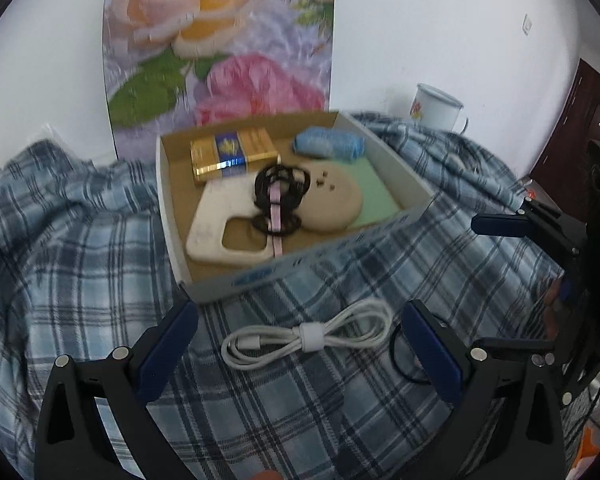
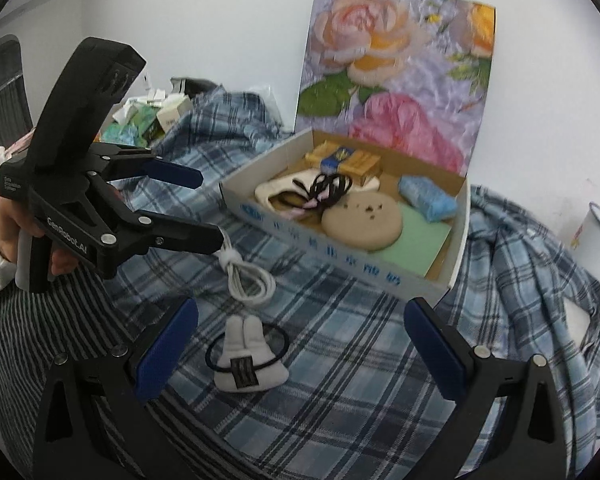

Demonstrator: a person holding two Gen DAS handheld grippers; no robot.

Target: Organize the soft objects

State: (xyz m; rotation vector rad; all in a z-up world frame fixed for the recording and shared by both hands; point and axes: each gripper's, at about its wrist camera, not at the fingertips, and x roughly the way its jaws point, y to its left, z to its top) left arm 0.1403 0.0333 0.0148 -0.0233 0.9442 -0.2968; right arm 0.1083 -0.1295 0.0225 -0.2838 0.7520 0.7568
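Nearest the right wrist camera, a plush bunny hair tie (image 2: 249,360) lies on the plaid cloth (image 2: 340,380) between the spread, empty fingers of the right gripper (image 2: 300,352). Just beyond it sits the coiled white cable (image 2: 247,276), also outside the cardboard box (image 2: 340,258). Inside the box are a beige cutout pad (image 1: 236,220), black hair ties on a pink strip (image 1: 278,200), a round tan pad (image 1: 332,200), a green sheet (image 1: 376,188), a blue roll (image 1: 328,143) and a gold packet (image 1: 234,154). So the sorting looks mostly done, with, as I judge it, the cable and the bunny tie left to go in. The left gripper (image 1: 300,344) is released too, its fingers wide on either side of the cable without touching it. Only the right view shows the bunny tie whole and the person's hand (image 2: 32,224) on the left tool; the left view shows just the tie's black loop beside its right finger, but gives the clearer look down into the box and at the enamel mug (image 1: 436,106).
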